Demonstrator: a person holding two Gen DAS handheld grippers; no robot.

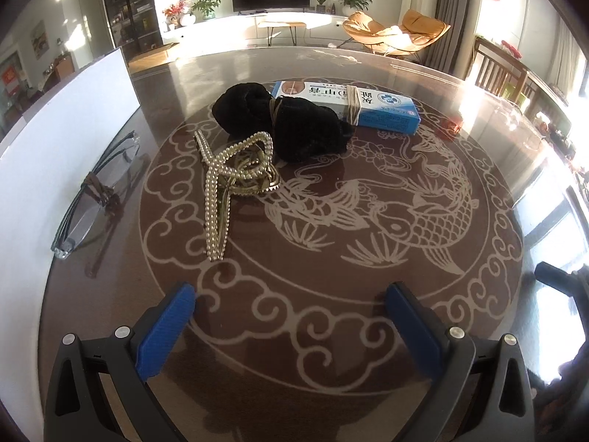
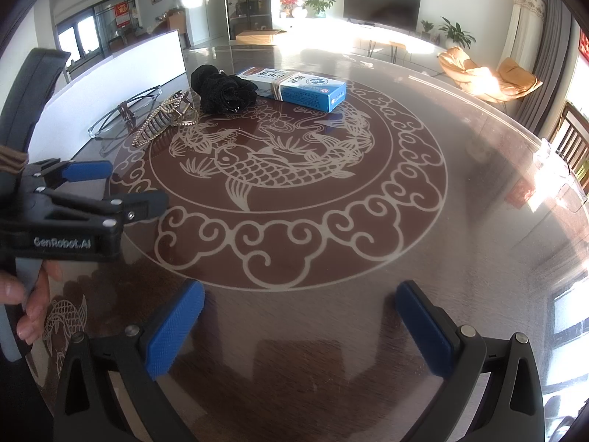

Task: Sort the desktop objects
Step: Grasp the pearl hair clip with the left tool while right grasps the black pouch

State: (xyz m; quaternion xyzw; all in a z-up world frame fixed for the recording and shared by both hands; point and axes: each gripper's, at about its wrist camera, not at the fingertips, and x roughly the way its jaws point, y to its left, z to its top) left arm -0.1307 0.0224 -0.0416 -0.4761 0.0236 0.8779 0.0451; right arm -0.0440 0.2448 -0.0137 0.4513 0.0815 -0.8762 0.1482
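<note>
Sorting judged not started: nothing is gripped and all four items lie loose on the surface (image 1: pixel 478 118). Left gripper (image 1: pixel 291 309) spread wide and empty, held low over the fish pattern short of the items. Right gripper (image 2: pixel 300 313) likewise spread and empty, well back from them.

Item positions: pearl hair claw (image 1: pixel 235 169) nearest the left gripper; black scrunchie (image 1: pixel 294 125) just behind it, touching the blue medicine box (image 1: pixel 371 105); folded glasses (image 1: pixel 95 191) off to the left beside the white board (image 1: pixel 66 118).

All four left to be moved. No bin, tray or target area is seen, so destinations cannot be told. Box text is not readable; a band is seen around the box and around the scrunchie. The small red object (image 1: pixel 452 125) past the box is too small to identify. Only fingertips of the hand (image 2: pixel 29 294) holding the left gripper are seen
</note>
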